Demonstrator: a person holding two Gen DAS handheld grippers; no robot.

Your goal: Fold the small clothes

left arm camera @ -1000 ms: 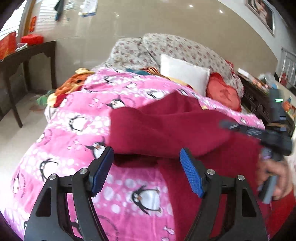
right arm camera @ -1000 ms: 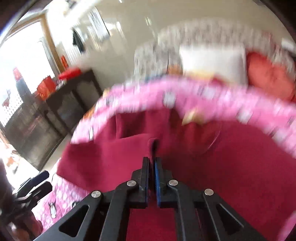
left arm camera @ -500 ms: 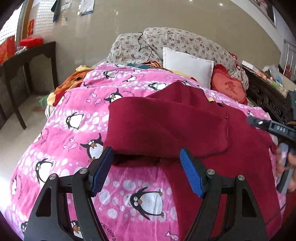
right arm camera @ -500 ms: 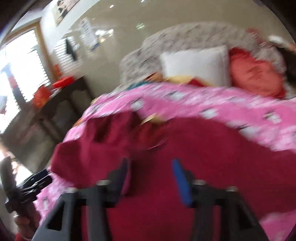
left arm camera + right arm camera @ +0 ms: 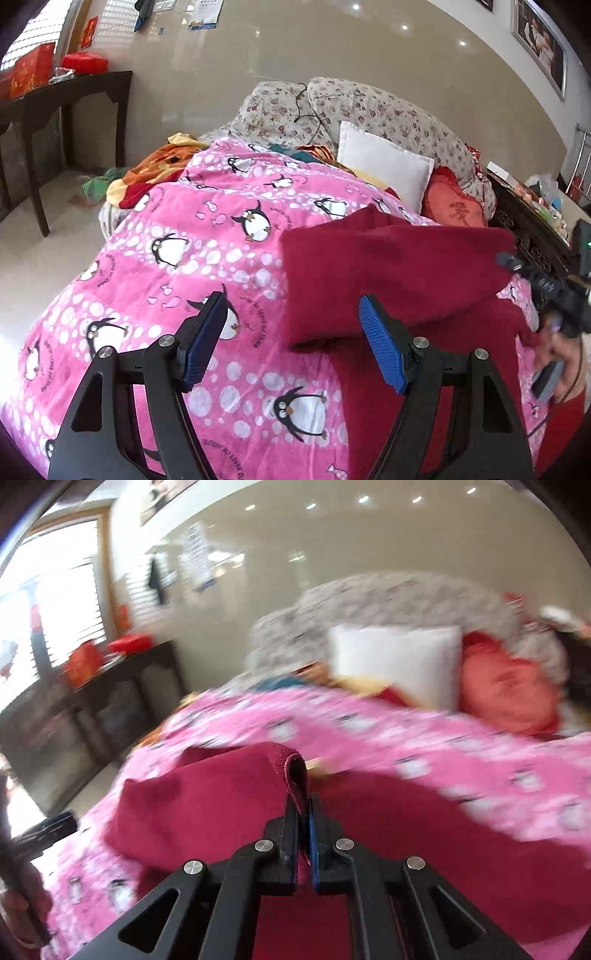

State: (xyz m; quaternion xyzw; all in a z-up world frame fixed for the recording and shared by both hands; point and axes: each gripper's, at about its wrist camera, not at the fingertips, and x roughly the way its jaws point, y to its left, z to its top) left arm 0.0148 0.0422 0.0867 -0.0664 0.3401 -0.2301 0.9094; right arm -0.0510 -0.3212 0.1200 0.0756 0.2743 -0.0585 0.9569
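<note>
Since half second back, right gripper (image 5: 303, 812) jaws have just closed, now pinching hemmed edge of dark red garment (image 5: 399, 273), lifting it as raised flap. Garment lies partly folded on pink penguin blanket (image 5: 177, 266) covering bed. Left gripper (image 5: 291, 332) hovers above blanket beside garment's near corner, 2 blue pads (image 5: 380, 350) spread apart, holding nothing. White pillow (image 5: 384, 166) and orange-red cushion (image 5: 454, 206) sit behind.

The pink blanket (image 5: 177, 266) left of the red garment (image 5: 388, 273) lies bare (open passage there); pillows (image 5: 384, 173) block the bed's far end.
</note>
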